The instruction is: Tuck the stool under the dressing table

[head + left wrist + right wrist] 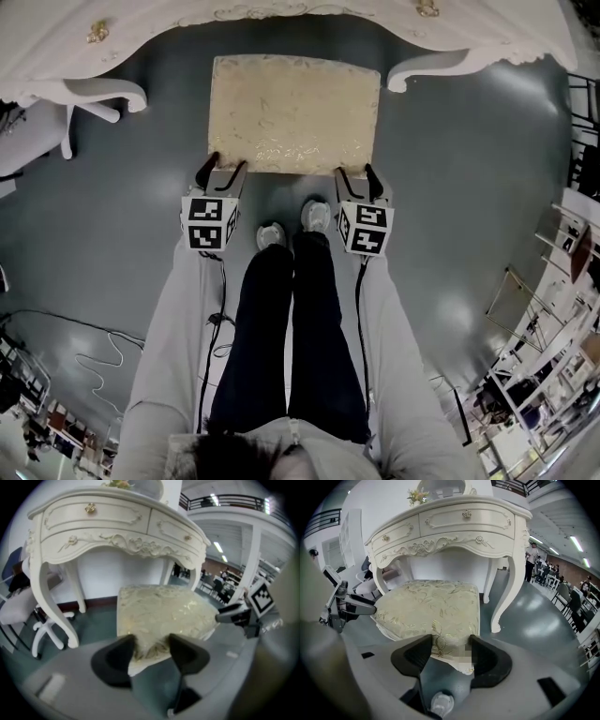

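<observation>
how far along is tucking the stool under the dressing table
Done: the left gripper and right gripper each have their jaws closed on the near edge of the stool. In hand: the stool sits between the front legs of the dressing table, mostly out in front. Left: push it forward under the tabletop, then let go.

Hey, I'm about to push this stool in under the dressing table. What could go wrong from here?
1. The stool has its right edge close to the right leg of the dressing table, so a skewed push could knock them together.
2. The left gripper and the right gripper each grip only a near corner of the stool. One may slip off, or uneven pushes could twist it.
</observation>
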Available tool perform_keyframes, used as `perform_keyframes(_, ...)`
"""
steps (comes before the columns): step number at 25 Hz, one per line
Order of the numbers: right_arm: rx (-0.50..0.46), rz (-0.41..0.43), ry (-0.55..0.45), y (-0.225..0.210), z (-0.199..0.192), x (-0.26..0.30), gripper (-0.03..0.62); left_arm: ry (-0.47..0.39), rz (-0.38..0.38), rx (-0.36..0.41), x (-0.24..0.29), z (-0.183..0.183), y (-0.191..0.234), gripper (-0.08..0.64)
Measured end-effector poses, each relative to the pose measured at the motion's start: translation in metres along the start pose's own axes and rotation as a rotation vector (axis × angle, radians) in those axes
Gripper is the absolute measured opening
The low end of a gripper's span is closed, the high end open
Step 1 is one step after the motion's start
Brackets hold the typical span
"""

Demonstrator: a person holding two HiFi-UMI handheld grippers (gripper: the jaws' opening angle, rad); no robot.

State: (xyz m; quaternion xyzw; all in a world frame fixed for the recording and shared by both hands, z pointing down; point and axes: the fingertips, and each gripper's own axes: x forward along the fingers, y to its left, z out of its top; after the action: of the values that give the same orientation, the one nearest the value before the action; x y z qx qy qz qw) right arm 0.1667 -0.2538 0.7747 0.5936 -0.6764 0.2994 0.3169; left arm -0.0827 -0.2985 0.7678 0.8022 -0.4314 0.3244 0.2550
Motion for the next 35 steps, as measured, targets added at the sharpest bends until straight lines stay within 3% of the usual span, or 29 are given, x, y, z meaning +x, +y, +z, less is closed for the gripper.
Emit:
perform_keyframes(18, -0.035, 0.017, 0.016, -0.02, 0.034, 0.031, 0.255, 0.011, 0.014, -0.029, 0.027, 0.024, 0.006, 0.252)
perform_keyframes(35, -0.062, 0.068, -0.011, -0.039, 0.101, 0.082, 0.255, 0.02, 0.113, -0.047, 0.072, 0.082, 0.039, 0.252)
